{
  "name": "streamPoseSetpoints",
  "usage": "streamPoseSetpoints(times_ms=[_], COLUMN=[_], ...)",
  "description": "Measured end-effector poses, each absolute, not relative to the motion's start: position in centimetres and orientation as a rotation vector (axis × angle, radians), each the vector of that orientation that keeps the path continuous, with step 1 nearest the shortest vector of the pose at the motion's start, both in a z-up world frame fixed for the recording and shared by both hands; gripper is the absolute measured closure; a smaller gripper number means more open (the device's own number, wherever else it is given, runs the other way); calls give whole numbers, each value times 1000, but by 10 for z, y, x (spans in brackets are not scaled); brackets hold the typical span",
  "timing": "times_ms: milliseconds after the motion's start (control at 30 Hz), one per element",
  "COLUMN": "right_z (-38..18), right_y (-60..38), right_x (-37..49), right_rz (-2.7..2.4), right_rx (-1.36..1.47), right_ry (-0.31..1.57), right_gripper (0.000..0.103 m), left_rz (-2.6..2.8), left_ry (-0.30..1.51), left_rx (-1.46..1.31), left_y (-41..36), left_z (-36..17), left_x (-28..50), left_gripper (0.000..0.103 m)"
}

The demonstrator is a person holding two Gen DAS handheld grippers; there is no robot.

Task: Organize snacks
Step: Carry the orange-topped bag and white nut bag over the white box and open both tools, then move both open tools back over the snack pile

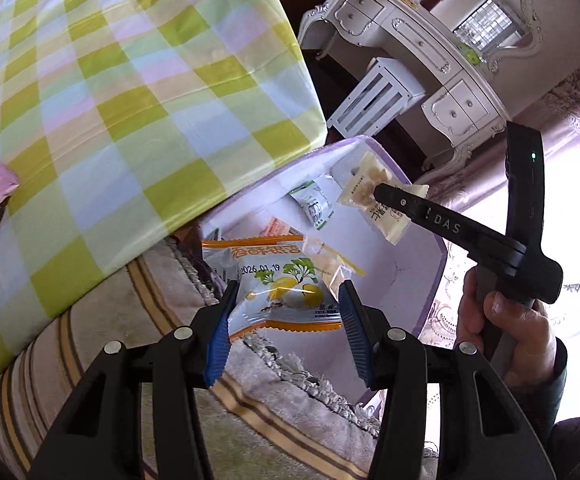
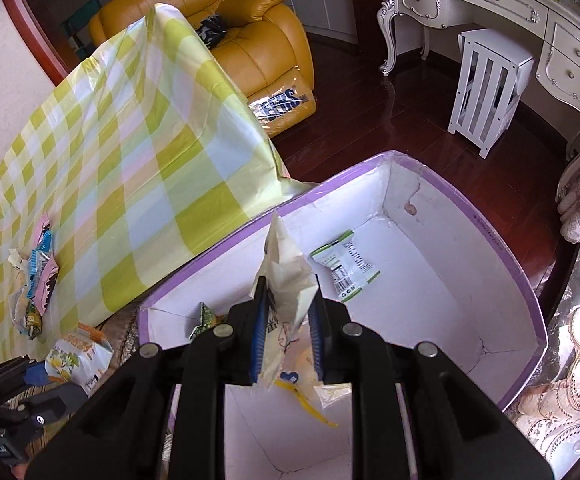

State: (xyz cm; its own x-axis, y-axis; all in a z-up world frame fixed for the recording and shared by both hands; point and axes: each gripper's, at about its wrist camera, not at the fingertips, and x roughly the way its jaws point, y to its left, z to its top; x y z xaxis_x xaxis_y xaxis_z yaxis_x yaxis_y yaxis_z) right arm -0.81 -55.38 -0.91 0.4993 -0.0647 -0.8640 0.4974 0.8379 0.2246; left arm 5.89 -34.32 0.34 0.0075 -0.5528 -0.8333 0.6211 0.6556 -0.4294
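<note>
One box [image 2: 502, 256] holds a green-white packet [image 2: 344, 266] at 12 o'clock. Left hand-held gripper [image 1: 286, 312] clamps an orange packet [image 1: 278, 284]; right hand-held gripper [image 2: 288, 340] pinches a cream packet [image 2: 286, 276].

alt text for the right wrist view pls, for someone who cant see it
The right claw grips a cream snack packet over an open purple-rimmed white box holding a green-and-white packet. More snacks sit left on a checked tablecloth.
</note>
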Motion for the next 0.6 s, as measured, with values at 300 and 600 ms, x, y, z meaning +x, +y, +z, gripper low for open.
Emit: streamPoseSetpoints(times_ms=[300, 600], right_z=[-24, -10], right_y=[-575, -558], right_x=[-17, -4], right_rz=[-430, -398], right_rx=[521, 506], right_ry=[1017, 997], right_gripper=[61, 36], left_rz=[-1016, -929], left_ry=[1311, 1213], left_rx=[144, 101], left_y=[-371, -341], left_z=[-8, 7], left_x=[39, 52], left_gripper=[37, 37])
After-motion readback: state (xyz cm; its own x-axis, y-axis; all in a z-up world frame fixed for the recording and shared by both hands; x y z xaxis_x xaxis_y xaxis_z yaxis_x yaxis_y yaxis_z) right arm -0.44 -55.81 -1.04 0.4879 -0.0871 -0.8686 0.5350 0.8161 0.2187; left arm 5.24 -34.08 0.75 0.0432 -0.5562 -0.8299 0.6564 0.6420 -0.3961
